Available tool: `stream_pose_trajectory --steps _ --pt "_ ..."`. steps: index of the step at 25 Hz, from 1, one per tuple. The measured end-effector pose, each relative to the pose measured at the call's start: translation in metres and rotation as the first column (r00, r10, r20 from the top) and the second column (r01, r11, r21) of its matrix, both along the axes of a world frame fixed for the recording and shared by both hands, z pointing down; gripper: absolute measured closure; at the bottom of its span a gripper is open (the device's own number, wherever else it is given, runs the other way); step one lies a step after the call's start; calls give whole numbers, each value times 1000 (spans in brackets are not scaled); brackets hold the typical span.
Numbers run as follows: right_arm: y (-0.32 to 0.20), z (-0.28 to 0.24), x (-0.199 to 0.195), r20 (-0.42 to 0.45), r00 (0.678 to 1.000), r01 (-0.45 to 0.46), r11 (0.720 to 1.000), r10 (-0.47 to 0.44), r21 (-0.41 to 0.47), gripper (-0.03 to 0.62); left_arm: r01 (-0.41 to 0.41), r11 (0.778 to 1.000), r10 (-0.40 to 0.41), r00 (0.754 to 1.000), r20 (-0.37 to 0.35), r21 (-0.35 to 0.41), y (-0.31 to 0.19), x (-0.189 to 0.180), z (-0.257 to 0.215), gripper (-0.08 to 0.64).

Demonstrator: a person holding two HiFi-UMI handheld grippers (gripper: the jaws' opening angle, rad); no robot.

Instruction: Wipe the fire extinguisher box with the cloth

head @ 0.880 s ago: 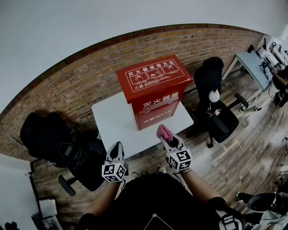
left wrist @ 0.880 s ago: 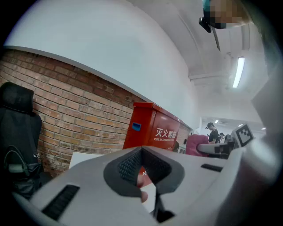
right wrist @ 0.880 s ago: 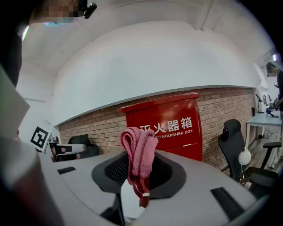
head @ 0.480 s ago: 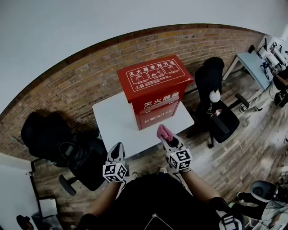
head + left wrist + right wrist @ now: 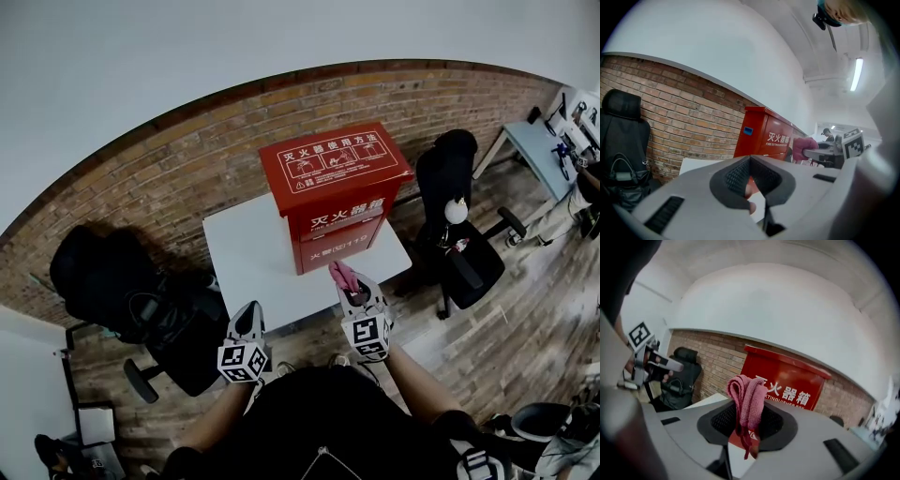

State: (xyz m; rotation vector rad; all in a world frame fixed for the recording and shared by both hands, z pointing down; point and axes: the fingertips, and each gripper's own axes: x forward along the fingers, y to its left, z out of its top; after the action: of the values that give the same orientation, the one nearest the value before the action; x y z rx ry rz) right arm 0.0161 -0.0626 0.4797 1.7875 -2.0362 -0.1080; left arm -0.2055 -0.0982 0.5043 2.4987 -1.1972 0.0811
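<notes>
The left gripper (image 5: 247,314) hangs at the near edge of the white table (image 5: 246,258), its jaws pressed together on nothing. The red fire extinguisher box (image 5: 335,183) stands upright on the table. Close before its front, the right gripper (image 5: 351,289) clamps the bunched pink cloth (image 5: 341,274).

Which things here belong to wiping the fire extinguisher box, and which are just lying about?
For the job:
red box
pink cloth
right tool, holding the cloth

Just about:
left tool, idle
white table under the box
black chairs
</notes>
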Motion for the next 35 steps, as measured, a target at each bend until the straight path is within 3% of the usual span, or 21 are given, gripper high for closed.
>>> stream_pose_trajectory --steps 2,5,8,13,22,28,33,35 --pt "-10 -10 -3 -170 985 22 999 -18 27 480 8 1000 -8 1000 0 -2 1 -4 1 541" --pt "-29 -26 -10 -362 931 74 994 -41 78 480 23 1000 -23 1000 0 -4 3 -10 1 541" --pt "-49 -42 -22 -480 875 138 983 -62 124 480 43 999 -43 999 0 -6 5 -17 0 541" --pt "-73 -51 -33 -663 746 174 980 -65 99 480 81 997 -81 997 4 -9 9 -34 1 541" --pt "-106 -65 -46 -819 574 185 974 2 132 480 145 989 -145 989 2 -24 13 -58 5 541" --pt "-123 -72 -46 -847 531 183 972 31 150 480 179 983 -179 984 7 -42 18 -72 11 541" --pt "-129 -69 -47 -878 474 173 970 72 173 480 213 975 -213 977 3 -60 20 -82 17 541" --pt "-131 -65 -48 -880 470 172 971 68 167 480 223 973 -224 975 5 -60 20 -85 17 541"
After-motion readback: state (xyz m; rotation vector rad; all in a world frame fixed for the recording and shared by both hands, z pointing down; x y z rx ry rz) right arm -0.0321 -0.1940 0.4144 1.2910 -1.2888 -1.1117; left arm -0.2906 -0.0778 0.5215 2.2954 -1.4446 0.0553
